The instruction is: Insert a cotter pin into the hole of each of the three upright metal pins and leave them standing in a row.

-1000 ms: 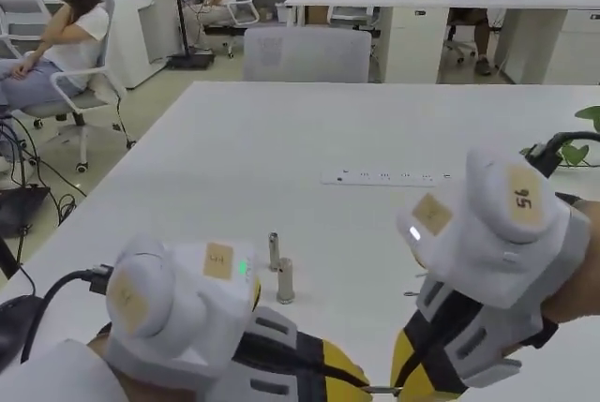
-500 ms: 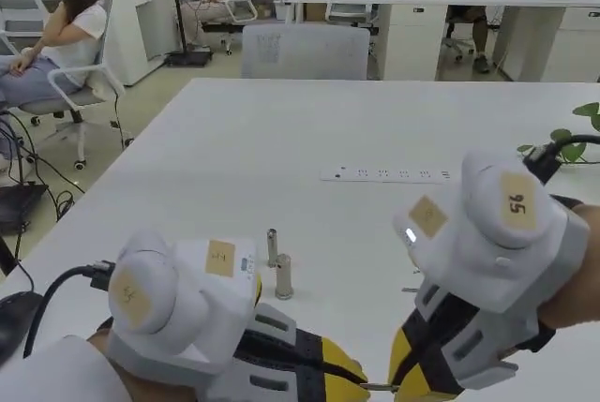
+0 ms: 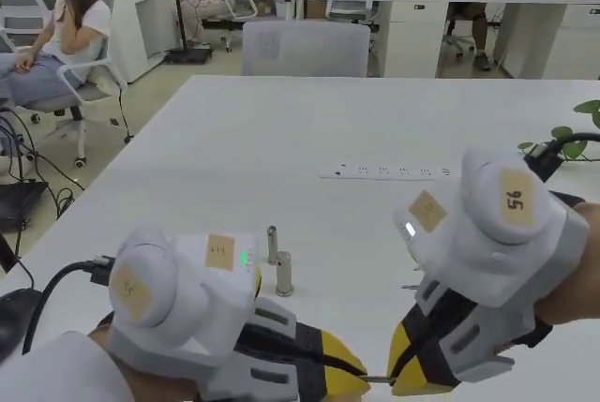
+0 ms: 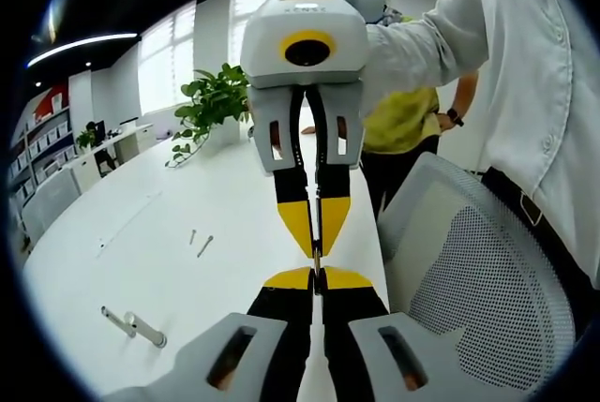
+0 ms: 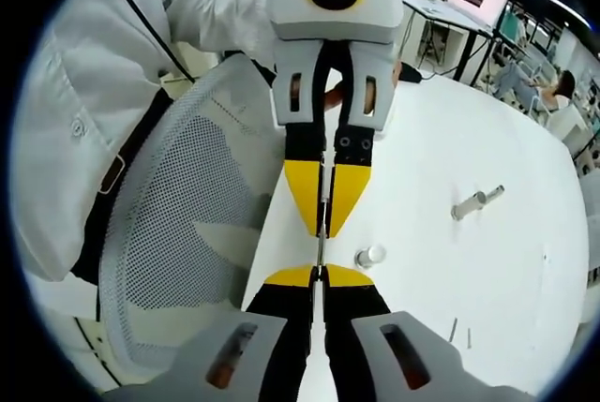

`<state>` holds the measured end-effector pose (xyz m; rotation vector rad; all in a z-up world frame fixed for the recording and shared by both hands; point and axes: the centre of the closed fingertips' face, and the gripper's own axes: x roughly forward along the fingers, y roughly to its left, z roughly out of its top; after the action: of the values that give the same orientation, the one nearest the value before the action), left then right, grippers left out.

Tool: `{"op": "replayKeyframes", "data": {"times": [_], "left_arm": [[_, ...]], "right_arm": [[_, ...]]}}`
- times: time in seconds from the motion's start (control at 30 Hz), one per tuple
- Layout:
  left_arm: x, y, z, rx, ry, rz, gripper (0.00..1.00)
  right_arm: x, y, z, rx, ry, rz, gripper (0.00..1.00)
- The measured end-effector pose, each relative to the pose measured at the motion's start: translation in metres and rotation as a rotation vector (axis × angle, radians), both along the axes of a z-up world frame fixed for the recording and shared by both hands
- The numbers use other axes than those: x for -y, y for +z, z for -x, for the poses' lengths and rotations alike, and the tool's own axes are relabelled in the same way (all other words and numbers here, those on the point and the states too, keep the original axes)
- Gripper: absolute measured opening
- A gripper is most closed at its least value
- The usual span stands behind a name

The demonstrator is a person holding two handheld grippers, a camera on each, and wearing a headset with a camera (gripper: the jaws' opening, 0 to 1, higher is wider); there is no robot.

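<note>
Status of work: no insertion was evident. The left tongs [image 3: 359, 373] and the right tongs [image 3: 394, 381] met tip to tip at the bottom centre of the head view. Each pair was pressed together on an end of one thin cotter pin [image 3: 377, 379], held in the air between them.

Two metal pins [image 3: 273, 245] [image 3: 284, 274] stood upright close together just above the left tongs. A third metal pin [image 5: 370, 256] showed end-on in the right gripper view, right of the tong tips and near the counter's edge. Whether any of their holes carried a cotter was too small to tell; none appeared to.

Two loose cotter pins [image 4: 204, 245] lay on the counter [image 3: 375, 121], left of centre in the left gripper view.

Judgement: all three insertions remained, and the row was not yet formed.

Clearances: the tongs worked at the counter's near edge, over a mesh chair back [image 5: 187, 233], so a dropped cotter could fall off the counter. Beyond the metal pins the counter was broad and bare. A power strip [image 3: 384, 174] lay at mid-frame and a plant [image 3: 586, 140] stood at the right edge, both well apart from the work.
</note>
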<state>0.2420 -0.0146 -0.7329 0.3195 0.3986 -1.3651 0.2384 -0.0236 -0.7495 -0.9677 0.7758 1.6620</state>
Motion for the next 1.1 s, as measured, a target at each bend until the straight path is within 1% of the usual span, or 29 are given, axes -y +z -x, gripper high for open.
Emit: {"op": "replayKeyframes", "data": {"times": [0.1, 0.2, 0.23, 0.3, 0.33, 0.37, 0.47, 0.53, 0.57, 0.67, 0.7, 0.73, 0.8, 0.87, 1.0, 1.03, 1.1], "left_arm": [[0.001, 0.000, -0.002, 0.005, 0.004, 0.006, 0.00], [0.001, 0.001, -0.003, 0.005, 0.012, 0.023, 0.01], [0.001, 0.001, -0.004, 0.010, 0.014, 0.027, 0.01], [0.000, 0.000, -0.007, 0.019, 0.024, 0.024, 0.05], [0.000, 0.001, -0.007, 0.011, 0.027, 0.032, 0.11], [-0.001, 0.001, -0.007, -0.003, 0.032, 0.039, 0.13], [-0.004, 0.000, -0.010, 0.002, 0.054, 0.047, 0.17], [-0.006, -0.002, -0.012, -0.009, 0.065, 0.055, 0.17], [-0.007, -0.002, -0.012, -0.010, 0.071, 0.059, 0.18], [-0.013, -0.006, -0.018, -0.004, 0.108, 0.071, 0.20], [-0.016, -0.007, -0.022, 0.009, 0.125, 0.076, 0.22], [-0.017, -0.008, -0.022, 0.008, 0.129, 0.080, 0.23], [-0.021, -0.015, -0.025, -0.006, 0.148, 0.081, 0.24], [-0.024, -0.020, -0.028, -0.002, 0.161, 0.074, 0.25], [-0.031, -0.038, -0.037, 0.005, 0.189, 0.039, 0.29], [-0.032, -0.043, -0.039, 0.003, 0.193, 0.032, 0.30], [-0.033, -0.052, -0.042, -0.010, 0.195, 0.021, 0.29]], "right_arm": [[0.001, 0.000, -0.002, 0.012, -0.004, 0.002, 0.03], [0.001, 0.001, -0.004, 0.012, -0.016, -0.007, 0.03], [0.001, 0.002, -0.005, 0.017, -0.020, -0.010, 0.03], [0.002, 0.002, -0.007, 0.017, -0.024, -0.011, 0.03], [0.002, 0.002, -0.008, 0.019, -0.030, -0.013, 0.03], [0.003, 0.002, -0.008, 0.020, -0.032, -0.014, 0.03], [0.004, 0.001, -0.009, 0.019, -0.037, -0.012, 0.03], [0.005, 0.001, -0.009, 0.014, -0.044, -0.014, 0.03], [0.006, 0.000, -0.010, 0.016, -0.046, -0.014, 0.03], [0.009, -0.001, -0.012, 0.011, -0.062, -0.012, 0.03], [0.011, -0.002, -0.012, 0.010, -0.066, -0.008, 0.03], [0.013, -0.003, -0.012, 0.010, -0.070, -0.006, 0.03], [0.016, -0.004, -0.013, 0.005, -0.080, -0.002, 0.03], [0.018, -0.006, -0.014, 0.008, -0.084, 0.003, 0.03], [0.025, -0.009, -0.017, 0.005, -0.105, 0.014, 0.03], [0.027, -0.009, -0.018, 0.005, -0.109, 0.016, 0.03], [0.030, -0.011, -0.020, 0.001, -0.124, 0.021, 0.03]]}}
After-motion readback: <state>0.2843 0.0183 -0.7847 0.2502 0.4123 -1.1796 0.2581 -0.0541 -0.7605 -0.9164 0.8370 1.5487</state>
